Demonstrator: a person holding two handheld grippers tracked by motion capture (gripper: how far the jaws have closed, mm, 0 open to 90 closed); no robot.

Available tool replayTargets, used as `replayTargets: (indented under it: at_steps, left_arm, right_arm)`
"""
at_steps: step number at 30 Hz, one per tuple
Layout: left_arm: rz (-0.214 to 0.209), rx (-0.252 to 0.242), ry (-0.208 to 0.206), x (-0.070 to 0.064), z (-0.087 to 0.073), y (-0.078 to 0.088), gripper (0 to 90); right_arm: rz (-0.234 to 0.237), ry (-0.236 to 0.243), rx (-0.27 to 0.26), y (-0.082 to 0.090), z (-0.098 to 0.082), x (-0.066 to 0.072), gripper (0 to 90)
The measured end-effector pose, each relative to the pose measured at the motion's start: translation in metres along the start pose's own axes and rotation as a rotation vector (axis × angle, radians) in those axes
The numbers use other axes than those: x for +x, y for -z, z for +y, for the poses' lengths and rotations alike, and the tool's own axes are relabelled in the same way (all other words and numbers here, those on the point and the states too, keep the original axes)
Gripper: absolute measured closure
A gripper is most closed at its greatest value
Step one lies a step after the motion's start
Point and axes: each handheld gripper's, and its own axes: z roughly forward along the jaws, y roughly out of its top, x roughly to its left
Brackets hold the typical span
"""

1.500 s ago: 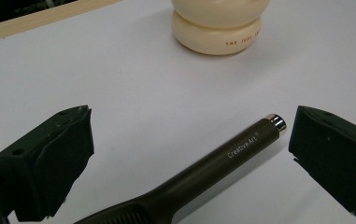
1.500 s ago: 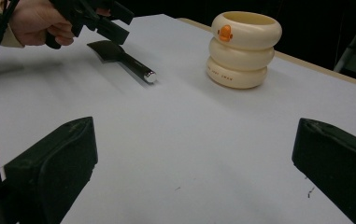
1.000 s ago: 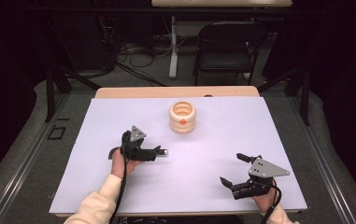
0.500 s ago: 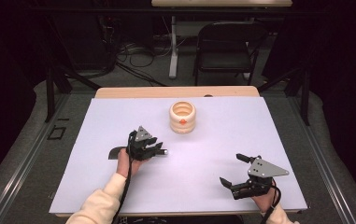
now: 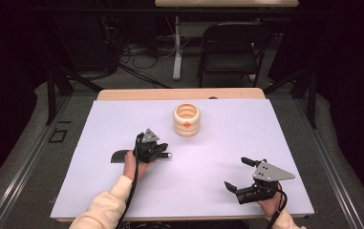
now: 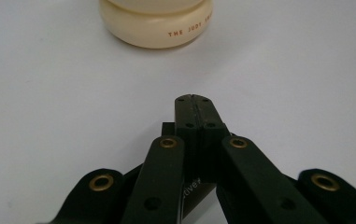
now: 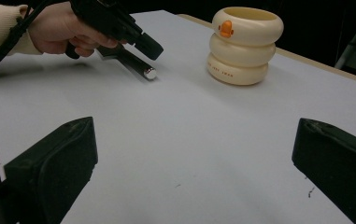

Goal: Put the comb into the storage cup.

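Bench (image 5: pixel 98 191) is lying under a pale lavender sheet, with a strip of bare wood showing along the far edge. Beyond it, a folding chair (image 5: pixel 232 47) is standing on the grey floor among loose cables.

Cream holder (image 5: pixel 187 119), shaped like three stacked rings with an open top and a small orange duck mark on its upper ring, is standing upright on the far middle of the bench. In the left gripper view it (image 6: pixel 156 23) is sitting straight ahead of the jaws, apart from them, with red lettering running along its bottom ring.

Right gripper (image 5: pixel 244 172) is resting low at the near right of the bench, well apart from the holder. Its jaws are standing wide apart with bare sheet between them, gripping nothing.

Left gripper (image 5: pixel 164 151) is hovering left of centre, near the holder but not touching it. Its jaws have just been closing and are now pressed together, pad against pad, with nothing between them. In the right gripper view it (image 7: pixel 150 46) is pointing towards the holder.

Dark knife (image 5: pixel 122 156) with a metal-capped handle is lying flat on the sheet right under the left gripper; whether they are touching, cannot tell.
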Motion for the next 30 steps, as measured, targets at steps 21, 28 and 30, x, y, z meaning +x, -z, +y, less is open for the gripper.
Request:
replayTargets:
  at_steps: [21, 28, 30]
  left_arm:
    - [-0.065, 0.047, -0.024, -0.008, -0.001, -0.006, 90.0]
    - [-0.087, 0.074, -0.028, -0.013, -0.001, 0.002, 90.0]
    - [-0.106, 0.078, -0.013, -0.012, -0.002, 0.003, 90.0]
  right_arm:
    - [0.002, -0.005, 0.008, 0.0, -0.001, 0.0, 0.0]
    - [0.008, -0.009, 0.009, 0.0, -0.001, 0.001, 0.0]
    - [0.007, -0.01, 0.009, 0.0, -0.001, 0.001, 0.0]
